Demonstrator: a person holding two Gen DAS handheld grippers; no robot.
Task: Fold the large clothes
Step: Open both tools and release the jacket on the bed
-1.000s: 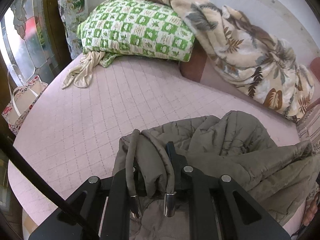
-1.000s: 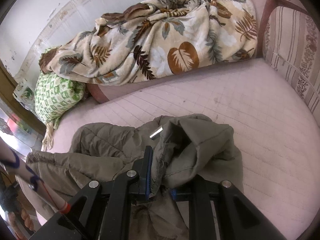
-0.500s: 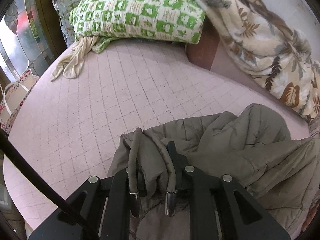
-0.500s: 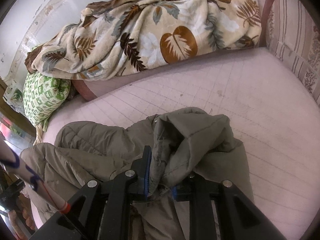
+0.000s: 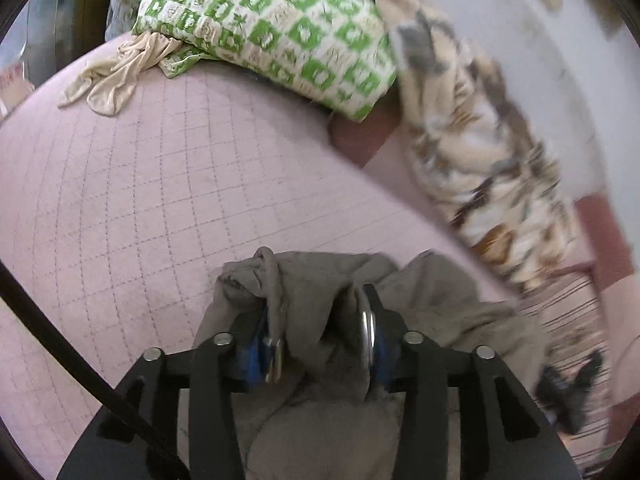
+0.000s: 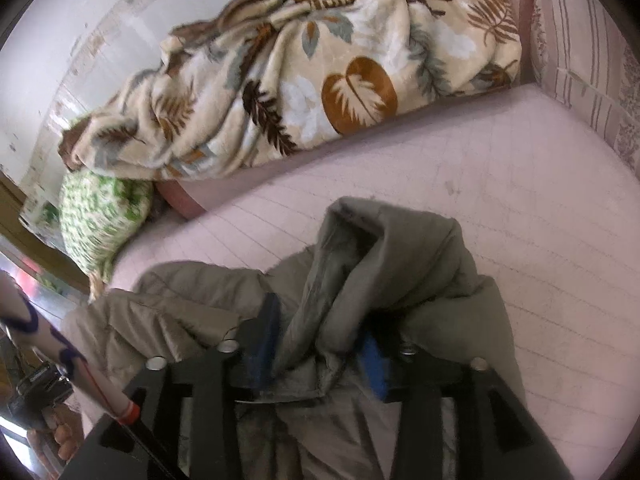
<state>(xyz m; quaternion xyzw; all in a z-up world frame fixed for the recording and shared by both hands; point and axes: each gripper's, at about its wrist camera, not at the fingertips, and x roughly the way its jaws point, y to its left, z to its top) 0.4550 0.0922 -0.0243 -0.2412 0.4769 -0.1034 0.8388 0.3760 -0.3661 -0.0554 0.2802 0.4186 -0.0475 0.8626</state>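
While the olive-grey quilted jacket [image 6: 200,304] lay bunched on the pink quilted mattress [image 5: 160,200], both grippers stood over it, pointing steeply down. The left gripper [image 5: 320,320] had its jaws opening; a fold of the jacket and its drawstrings with metal tips hung between them, and the blue pads stood apart from the cloth over most of their length, so the grip looked slack. The right gripper [image 6: 320,340] was likewise opening its jaws, with a thick ridge of the jacket's hem or collar standing up between them; the left pad sat just beside the cloth, the right pad was partly hidden under a fold, and no squeeze showed. Seen from the right wrist, the jacket spread leftward toward the mattress edge, where a patterned sleeve [image 6: 36,332] of the person showed. At the far side of the mattress a leaf-printed blanket [image 6: 300,80] was heaped along the white wall [image 6: 60,40], touching a green-and-white checked pillow [image 5: 272,28]. A beige garment [image 5: 116,76] lay crumpled just beside that pillow. A striped cushion [image 6: 592,72] stood upright at the right end of the mattress.
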